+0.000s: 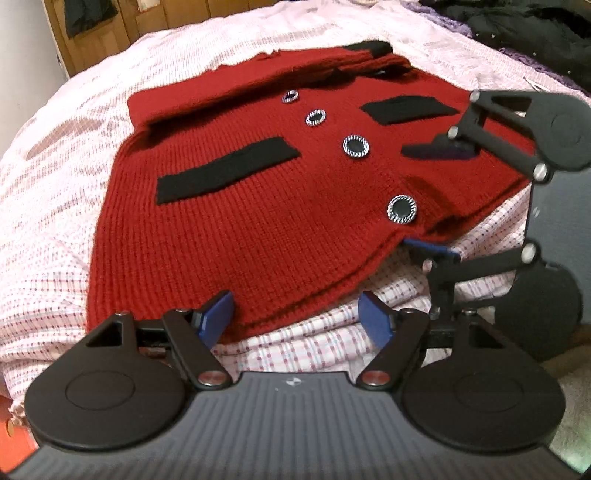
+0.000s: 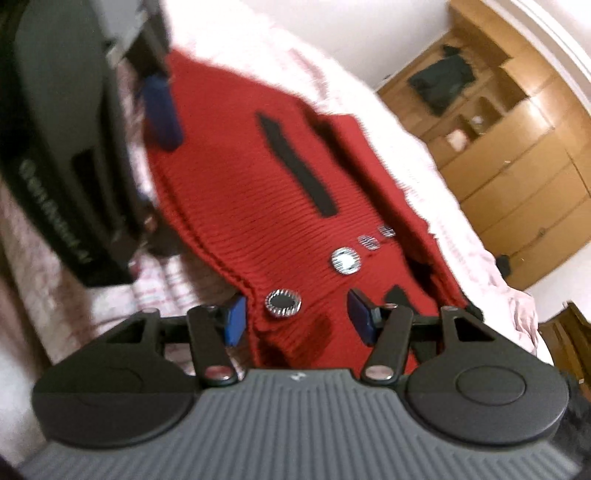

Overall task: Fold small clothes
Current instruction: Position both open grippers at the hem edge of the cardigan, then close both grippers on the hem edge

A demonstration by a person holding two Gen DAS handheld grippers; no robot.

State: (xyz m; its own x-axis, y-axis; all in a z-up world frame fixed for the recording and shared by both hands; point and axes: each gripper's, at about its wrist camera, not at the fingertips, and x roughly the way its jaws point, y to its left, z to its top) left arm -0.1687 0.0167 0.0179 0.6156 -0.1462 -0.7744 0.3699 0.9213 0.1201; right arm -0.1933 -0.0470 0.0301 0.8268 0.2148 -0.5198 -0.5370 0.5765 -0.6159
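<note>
Cardigan [image 1: 258, 206] lies flat on the bed [image 1: 55, 192], buttons [image 1: 402, 209] up, near hem facing both claws. Left claw [image 1: 299, 317] spread at the hem edge, not gripping. Right claw [image 2: 295, 317] spread, straddling the hem corner by the lowest button. Risks: a pad bites only the top knit layer, so the fold drags crooked; a finger snags a button; the claws are near each other and could collide.

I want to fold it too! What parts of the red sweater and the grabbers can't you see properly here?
- Red sweater: sleeves tucked out of sight, left wrist view.
- Its near hem: hidden behind the right gripper, right wrist view.
- Right wrist view is motion-blurred; the buttons smear.
- Left gripper: whether its fingers touch the hem is unclear.
- Dark clothes: cut off by the edge.
</note>
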